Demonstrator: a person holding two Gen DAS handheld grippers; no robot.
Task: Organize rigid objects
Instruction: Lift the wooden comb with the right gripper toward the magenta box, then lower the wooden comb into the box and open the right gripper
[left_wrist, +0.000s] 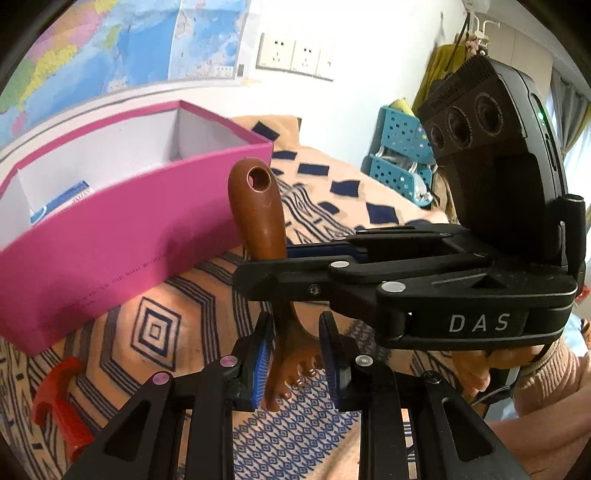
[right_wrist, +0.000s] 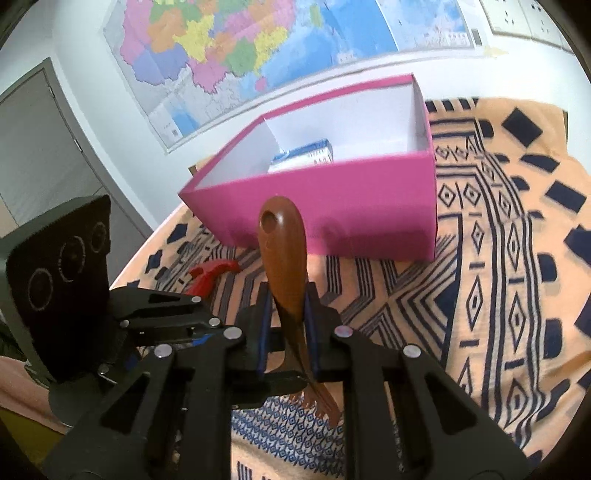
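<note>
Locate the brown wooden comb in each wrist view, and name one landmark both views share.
Left wrist view: the wooden comb stands at centre, handle up, teeth down between the left gripper fingers, with the right gripper crossing it from the right.
Right wrist view: the comb is at centre, clamped in the right gripper, teeth at bottom.
Shared landmark: the pink box behind the comb.

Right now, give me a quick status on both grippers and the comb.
Right gripper shut on wooden comb handle. Left gripper shut at comb's toothed end. Pink box ahead, open, nothing in the way.
</note>
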